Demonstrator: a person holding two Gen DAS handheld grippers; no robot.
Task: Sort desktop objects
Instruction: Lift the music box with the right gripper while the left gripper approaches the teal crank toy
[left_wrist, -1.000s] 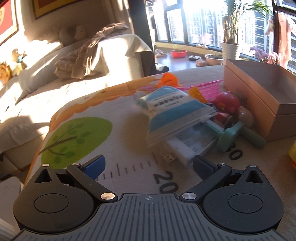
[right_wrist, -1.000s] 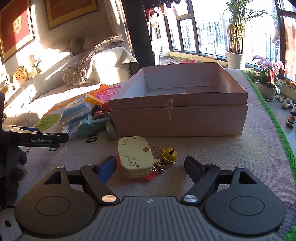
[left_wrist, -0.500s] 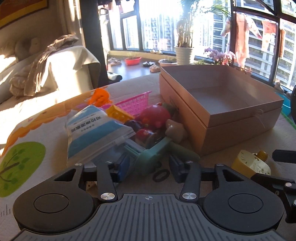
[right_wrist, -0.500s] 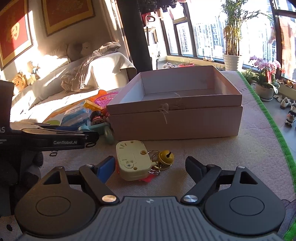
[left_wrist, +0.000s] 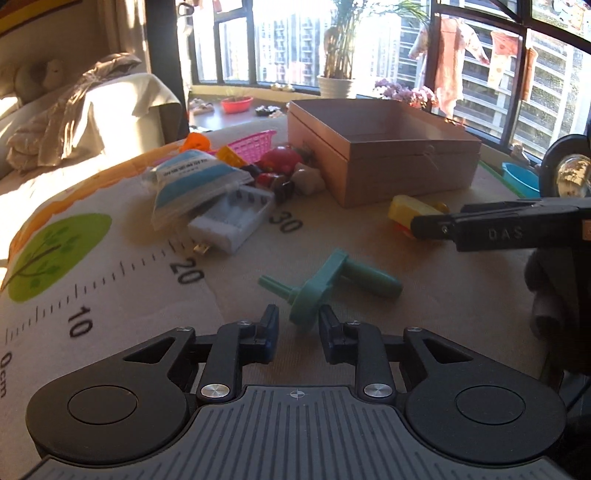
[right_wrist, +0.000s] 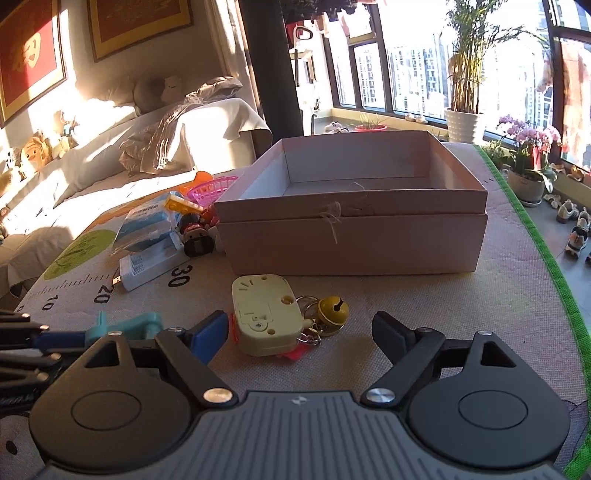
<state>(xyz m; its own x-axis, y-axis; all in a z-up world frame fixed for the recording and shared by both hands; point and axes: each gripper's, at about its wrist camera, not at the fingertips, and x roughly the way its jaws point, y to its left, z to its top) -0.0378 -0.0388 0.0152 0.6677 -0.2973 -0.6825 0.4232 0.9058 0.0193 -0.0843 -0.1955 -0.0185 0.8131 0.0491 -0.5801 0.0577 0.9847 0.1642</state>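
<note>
desktop objects are mid-sort, and the one in hand is the teal toy (left_wrist: 325, 284), a green-blue piece with a disc, a peg and a stubby handle. it lies out on the mat (left_wrist: 369, 332), apart from the pile by the box (left_wrist: 388, 162). your left gripper (left_wrist: 298, 326) has just been closing and the toy's disc sits between the two pads, the right pad against its edge. whether the left pad (left_wrist: 271, 328) presses it too, i cannot tell; a sliver of mat seems to show there, so i'd call the grip not yet made.

your right gripper (right_wrist: 299, 330) stands wide open and holds nothing, poised low over the yellow music box (right_wrist: 264, 314), with its key ring and little bell (right_wrist: 334, 308) just ahead of the fingers.

the open box looks empty from the right wrist view, so the sort is likely near its start. the blue-and-white packet (left_wrist: 188, 181), the white charger (left_wrist: 232, 221), the red toys (left_wrist: 280, 158) and the pink basket (left_wrist: 255, 144) all wait beside the box.

next, close your left jaws fully on the disc, check it doesn't swivel, then lift and carry it over the near wall of the box. mind your right gripper's finger crossing that path.
</note>
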